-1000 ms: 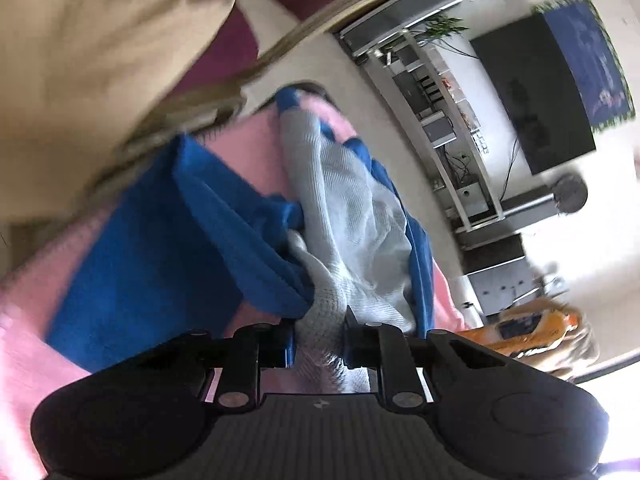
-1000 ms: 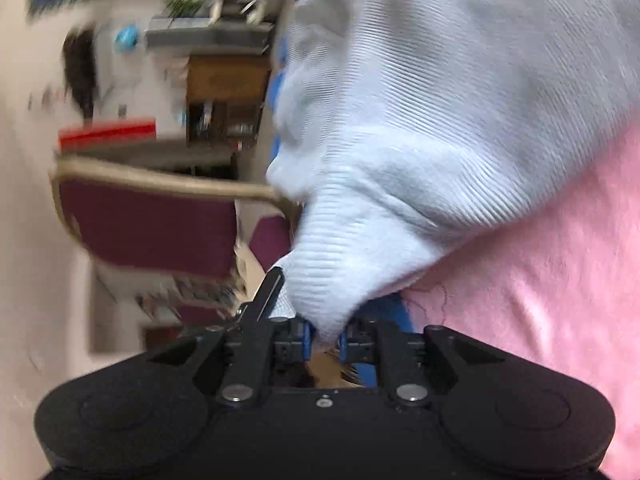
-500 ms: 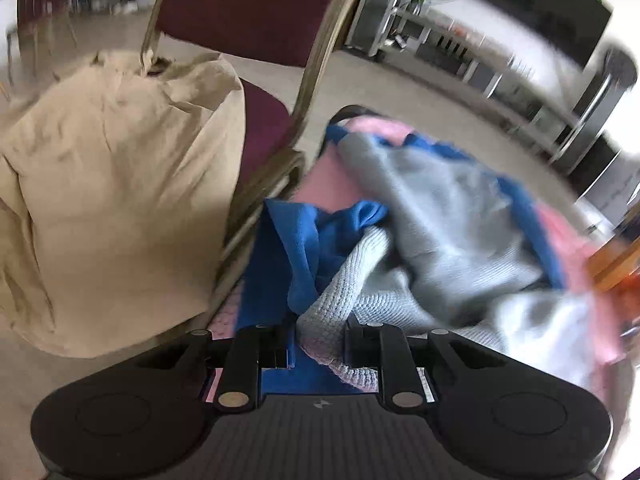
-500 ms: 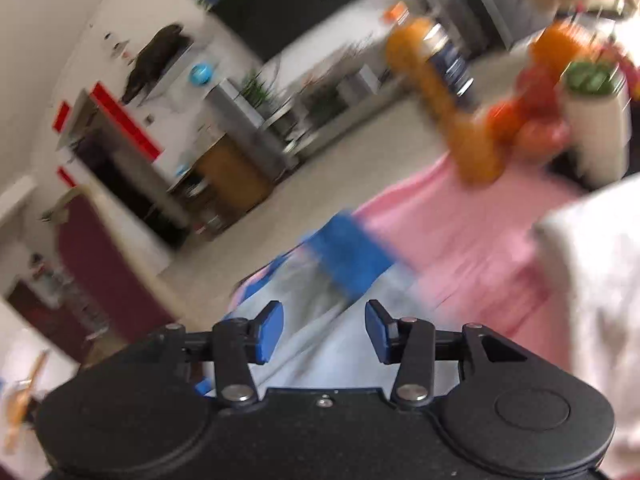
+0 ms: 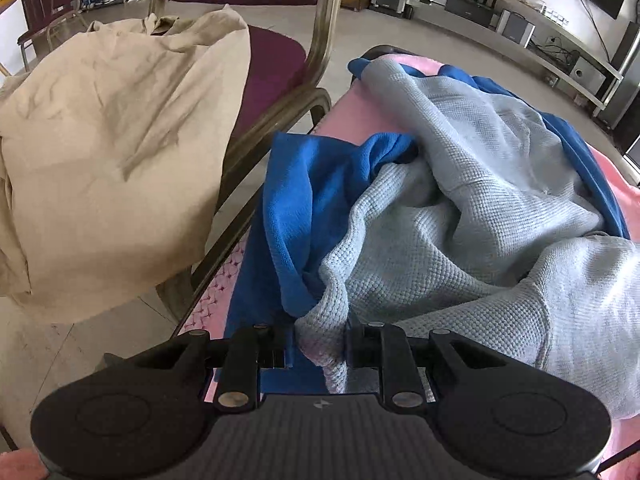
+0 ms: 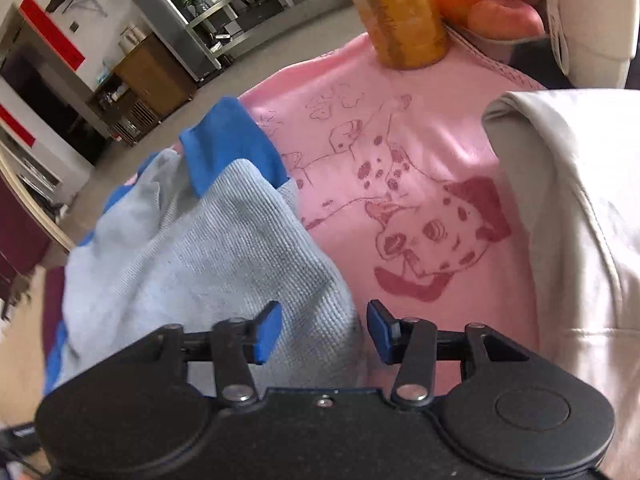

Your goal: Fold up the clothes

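The right claw [image 6: 324, 330] has let go of the grey sweater [image 6: 208, 248], its jaws just closing yet apart over the corner lying at 9 o'clock on the pink-covered tabletop [image 6: 420, 152], while the left claw [image 5: 318, 340] pinches its hem at 6 o'clock

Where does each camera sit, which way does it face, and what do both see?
Left wrist: on the left gripper, angled down at the grey waffle-knit garment it pinches, blue fleece cloth, beige cloth on a maroon chair.
Right wrist: on the right gripper, angled down over the pink printed blanket toward an orange bottle; jaws, just closing, stand apart, grey garment's edge between them.
Both show the grey garment, blue cloth and pink blanket.
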Action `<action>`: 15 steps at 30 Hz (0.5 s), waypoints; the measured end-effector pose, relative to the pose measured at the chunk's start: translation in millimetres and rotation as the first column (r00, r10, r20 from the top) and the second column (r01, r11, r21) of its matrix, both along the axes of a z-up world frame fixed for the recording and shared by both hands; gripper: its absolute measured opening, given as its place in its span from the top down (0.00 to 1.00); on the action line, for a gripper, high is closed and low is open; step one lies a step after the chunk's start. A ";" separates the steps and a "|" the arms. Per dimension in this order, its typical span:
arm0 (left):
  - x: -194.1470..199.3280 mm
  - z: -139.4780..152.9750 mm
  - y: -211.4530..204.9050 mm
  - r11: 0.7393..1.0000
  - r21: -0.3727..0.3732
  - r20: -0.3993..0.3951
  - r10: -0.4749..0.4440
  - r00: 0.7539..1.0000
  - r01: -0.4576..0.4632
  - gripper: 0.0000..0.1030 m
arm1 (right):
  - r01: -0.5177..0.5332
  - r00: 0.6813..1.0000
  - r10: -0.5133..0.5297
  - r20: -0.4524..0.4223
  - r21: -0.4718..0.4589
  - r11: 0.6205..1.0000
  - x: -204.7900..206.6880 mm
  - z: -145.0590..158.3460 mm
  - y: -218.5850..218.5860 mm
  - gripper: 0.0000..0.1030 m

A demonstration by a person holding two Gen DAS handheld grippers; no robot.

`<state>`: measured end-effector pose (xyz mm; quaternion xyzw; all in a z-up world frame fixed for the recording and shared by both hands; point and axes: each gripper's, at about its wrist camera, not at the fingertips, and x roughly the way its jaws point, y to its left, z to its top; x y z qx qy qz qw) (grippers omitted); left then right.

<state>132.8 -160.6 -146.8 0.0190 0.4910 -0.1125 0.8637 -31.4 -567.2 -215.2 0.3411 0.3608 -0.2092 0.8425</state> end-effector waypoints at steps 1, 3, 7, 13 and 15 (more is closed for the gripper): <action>-0.8 1.4 1.4 1.000 -0.011 -0.001 0.000 1.000 0.000 0.80 | 0.001 0.999 -0.001 0.033 -0.013 1.000 -1.2 7.5 5.1 0.95; -2.4 4.2 4.6 0.999 -0.034 -0.004 -0.001 1.000 0.001 0.80 | -0.030 0.992 0.033 0.125 -0.025 0.999 -0.6 31.7 21.3 0.95; -0.1 3.8 10.4 0.997 -0.078 -0.038 0.018 0.999 -0.021 0.80 | -0.207 0.932 0.230 0.281 -0.109 0.972 19.9 96.9 74.8 0.95; 3.2 0.4 18.0 0.991 -0.122 -0.080 0.039 0.996 -0.048 0.80 | -0.548 0.780 0.576 0.247 -0.175 0.818 97.2 149.3 177.6 0.91; 4.0 -2.3 20.5 0.990 -0.129 -0.100 0.041 0.994 -0.054 0.80 | -0.554 0.793 0.577 0.195 -0.161 0.817 108.7 148.0 184.5 0.77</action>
